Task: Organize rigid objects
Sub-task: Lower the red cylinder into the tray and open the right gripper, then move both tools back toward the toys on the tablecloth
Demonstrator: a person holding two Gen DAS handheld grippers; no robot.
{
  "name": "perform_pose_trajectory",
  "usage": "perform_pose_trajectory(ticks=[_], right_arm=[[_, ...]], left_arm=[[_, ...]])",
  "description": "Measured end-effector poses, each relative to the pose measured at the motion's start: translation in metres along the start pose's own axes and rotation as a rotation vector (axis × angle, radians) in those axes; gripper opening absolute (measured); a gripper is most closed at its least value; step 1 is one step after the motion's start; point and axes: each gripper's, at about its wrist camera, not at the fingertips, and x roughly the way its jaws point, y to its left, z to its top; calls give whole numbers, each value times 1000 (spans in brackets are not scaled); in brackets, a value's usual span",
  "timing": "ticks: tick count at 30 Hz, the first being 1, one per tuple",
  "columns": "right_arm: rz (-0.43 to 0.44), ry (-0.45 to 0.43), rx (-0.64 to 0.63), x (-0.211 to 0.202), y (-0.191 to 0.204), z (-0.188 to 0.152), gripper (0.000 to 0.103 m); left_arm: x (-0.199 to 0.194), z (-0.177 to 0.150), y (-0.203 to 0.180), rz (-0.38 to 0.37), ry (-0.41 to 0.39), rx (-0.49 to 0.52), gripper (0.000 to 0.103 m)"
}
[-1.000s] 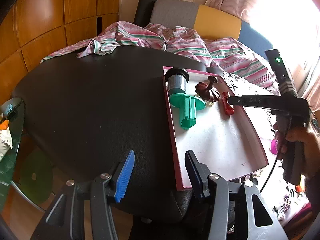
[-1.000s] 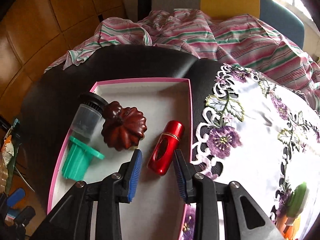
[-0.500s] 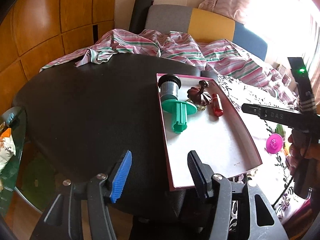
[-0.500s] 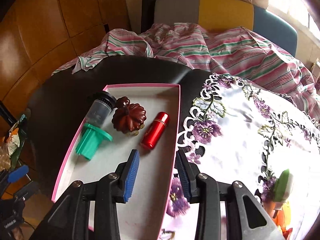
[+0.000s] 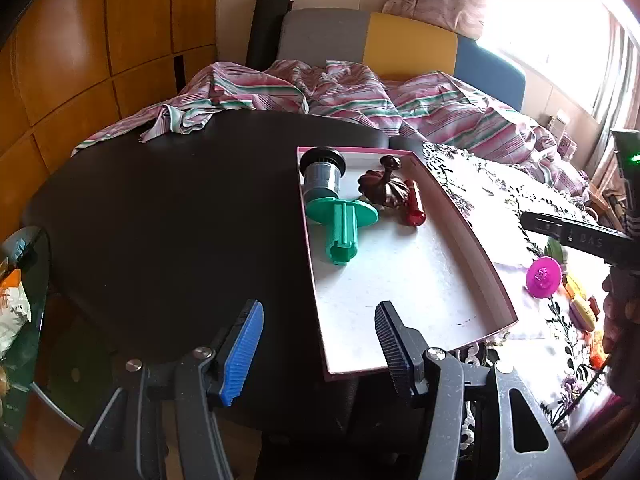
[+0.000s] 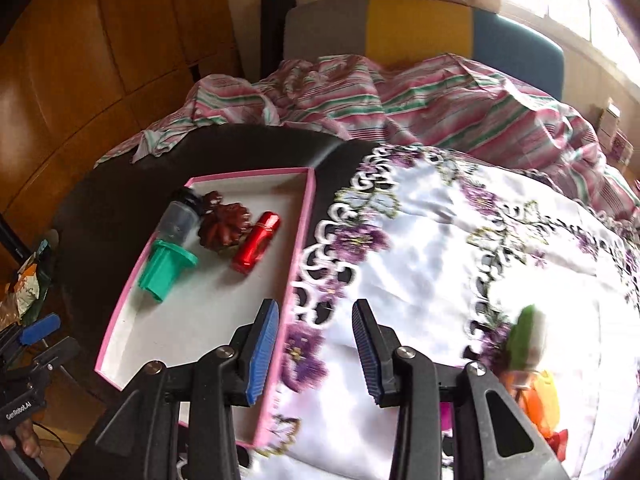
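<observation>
The dark round desk point(image 5: 168, 208) carries a white embroidered cloth point(image 6: 460, 248) and a shallow pink-rimmed white tray point(image 6: 200, 320). Gathered at the tray's far end, likely as sorted items, lie a green plastic spool point(image 6: 166, 270), brown pumpkin-shaped ornament point(image 6: 224, 226) and red metal tube point(image 6: 256, 242). Left claw point(image 5: 316, 346) and right claw point(image 6: 316, 354) are both released, empty, hovering near the tray's near edge.

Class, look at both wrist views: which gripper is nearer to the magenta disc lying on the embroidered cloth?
The right. The right gripper hangs open over the embroidered cloth, close to the magenta disc. The left gripper, also open, sits at the pink box's near corner, with the box between.
</observation>
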Motion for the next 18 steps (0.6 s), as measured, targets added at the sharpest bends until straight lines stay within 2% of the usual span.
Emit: perform_pose_trajectory(ticks=[6, 11, 14, 16, 18], right_arm=[[-68, -23, 84, -19, -49, -10, 38], [-172, -50, 194, -40, -106, -23, 40], [-255, -77, 312, -52, -149, -34, 43], [-292, -114, 429, -60, -177, -45, 43], [-310, -107, 580, -63, -205, -57, 43]], left_arm=[[-1, 2, -13, -13, -2, 40, 59], [0, 9, -29, -33, -14, 79, 59], [2, 14, -41, -54, -12, 105, 59], [2, 17, -53, -74, -13, 125, 59], [2, 19, -67, -97, -17, 154, 59]])
